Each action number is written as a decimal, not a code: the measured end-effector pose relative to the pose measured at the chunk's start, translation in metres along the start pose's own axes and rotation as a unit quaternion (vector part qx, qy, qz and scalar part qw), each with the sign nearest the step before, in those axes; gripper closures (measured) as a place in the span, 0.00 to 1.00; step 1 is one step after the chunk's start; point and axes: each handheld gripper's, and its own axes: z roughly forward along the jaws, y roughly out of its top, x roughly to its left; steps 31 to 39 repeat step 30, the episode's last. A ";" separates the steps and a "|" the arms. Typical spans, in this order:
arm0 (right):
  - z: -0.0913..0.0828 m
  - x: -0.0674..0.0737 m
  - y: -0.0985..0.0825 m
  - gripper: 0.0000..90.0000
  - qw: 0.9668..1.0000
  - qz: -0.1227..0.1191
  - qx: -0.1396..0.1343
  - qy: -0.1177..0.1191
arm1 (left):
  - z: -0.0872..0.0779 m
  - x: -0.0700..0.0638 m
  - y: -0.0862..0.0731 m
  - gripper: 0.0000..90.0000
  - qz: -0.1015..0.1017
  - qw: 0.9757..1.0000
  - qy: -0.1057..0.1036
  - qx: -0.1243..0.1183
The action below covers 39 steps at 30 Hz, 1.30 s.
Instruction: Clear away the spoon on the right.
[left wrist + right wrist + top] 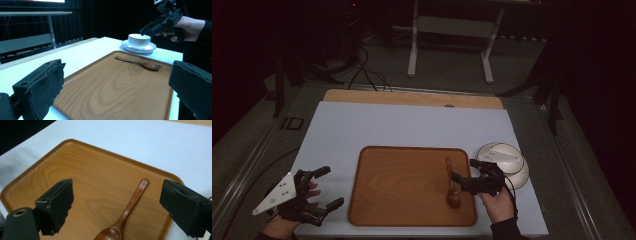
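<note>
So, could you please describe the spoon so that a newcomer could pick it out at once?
On the white table lies a wooden tray. The spoon lies along its right edge, beside the right gripper, handle pointing away from the person. It is dark wood, unlike the white bowl off the tray.

I find no text, label, brand or number to read — not on my tray [402,170], nor on the saucer [519,177] at three o'clock.

A grained brown tray [402,185] holds a dark reddish-brown spoon [451,186] beside a white cup [139,40].
</note>
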 end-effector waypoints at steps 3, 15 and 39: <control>-0.003 0.001 -0.002 0.13 1.000 -0.013 -0.005 0.000 | 0.000 0.000 0.000 0.00 0.000 1.000 0.000 -0.001; -0.011 -0.005 -0.026 0.13 0.999 -0.032 -0.015 0.004 | 0.001 0.000 0.000 0.00 -0.001 1.000 -0.005 0.002; -0.006 -0.011 -0.037 0.14 0.998 -0.049 -0.030 -0.012 | 0.002 0.000 0.000 0.00 -0.002 1.000 -0.010 0.003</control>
